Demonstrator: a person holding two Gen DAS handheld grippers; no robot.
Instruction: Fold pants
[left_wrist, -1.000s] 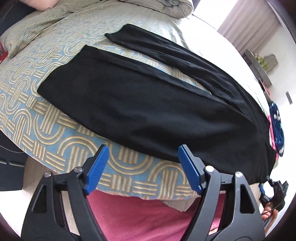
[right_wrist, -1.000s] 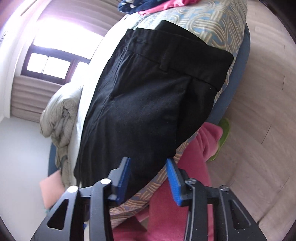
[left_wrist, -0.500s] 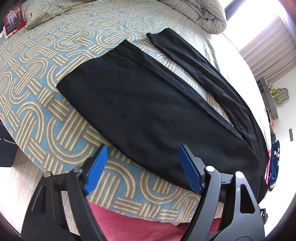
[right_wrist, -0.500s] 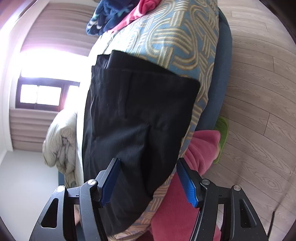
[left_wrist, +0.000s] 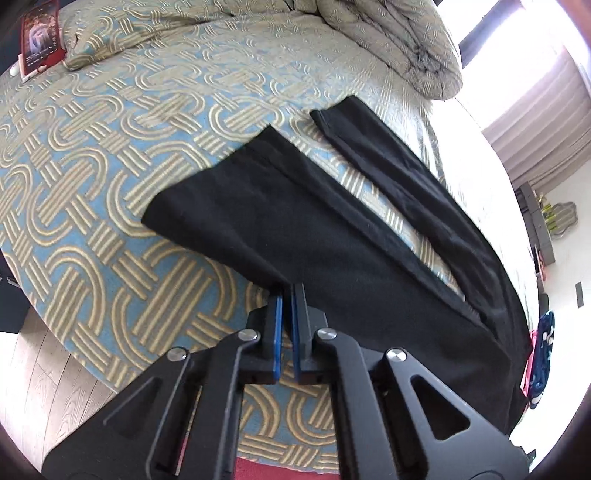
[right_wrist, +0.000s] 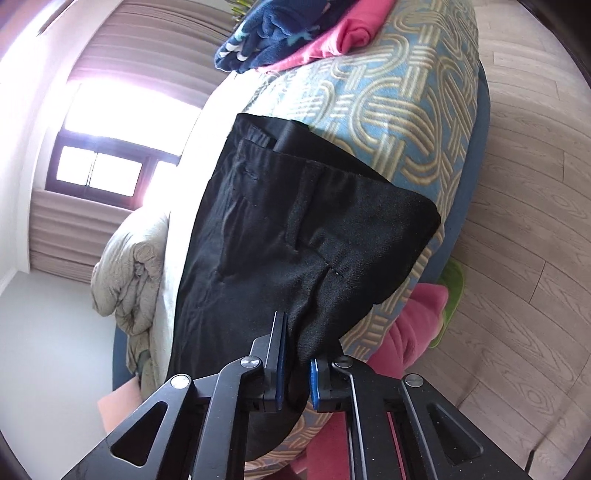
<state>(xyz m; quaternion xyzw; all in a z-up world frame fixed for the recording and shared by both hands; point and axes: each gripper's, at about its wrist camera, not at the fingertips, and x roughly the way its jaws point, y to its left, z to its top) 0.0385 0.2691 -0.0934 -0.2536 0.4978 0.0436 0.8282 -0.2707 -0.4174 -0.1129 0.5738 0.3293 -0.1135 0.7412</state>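
Left wrist view gives us the bed (left_wrist: 110, 184) first, its cover patterned in blue with tan interlocking bands, filling most of what we see. A rumpled pale duvet (left_wrist: 388, 37) is heaped at the far end, and wood flooring (left_wrist: 44, 369) shows below the near edge of the mattress. Across the cover lie the black pants (left_wrist: 295, 229), spread flat with the two legs splayed apart so that a wedge of patterned cover shows between them; the nearer leg ends in a straight hem towards the left. In the right wrist view we look along the pants (right_wrist: 288, 236) from the waistband end, with the belt loops and a pocket seam visible, and the fabric bunches up towards the camera. Beyond the waistband, a folded pile of navy and pink clothes (right_wrist: 295, 33) sits at the far edge of the bed. A window (right_wrist: 96, 170) glows bright behind grey curtains. Our left gripper (left_wrist: 287, 295) has its blue-padded jaws drawn nearly together on the near edge of the closer leg, pinching the cloth. Our right gripper (right_wrist: 295, 354) has its jaws narrowed around a thick gathered fold of fabric near the waistband.
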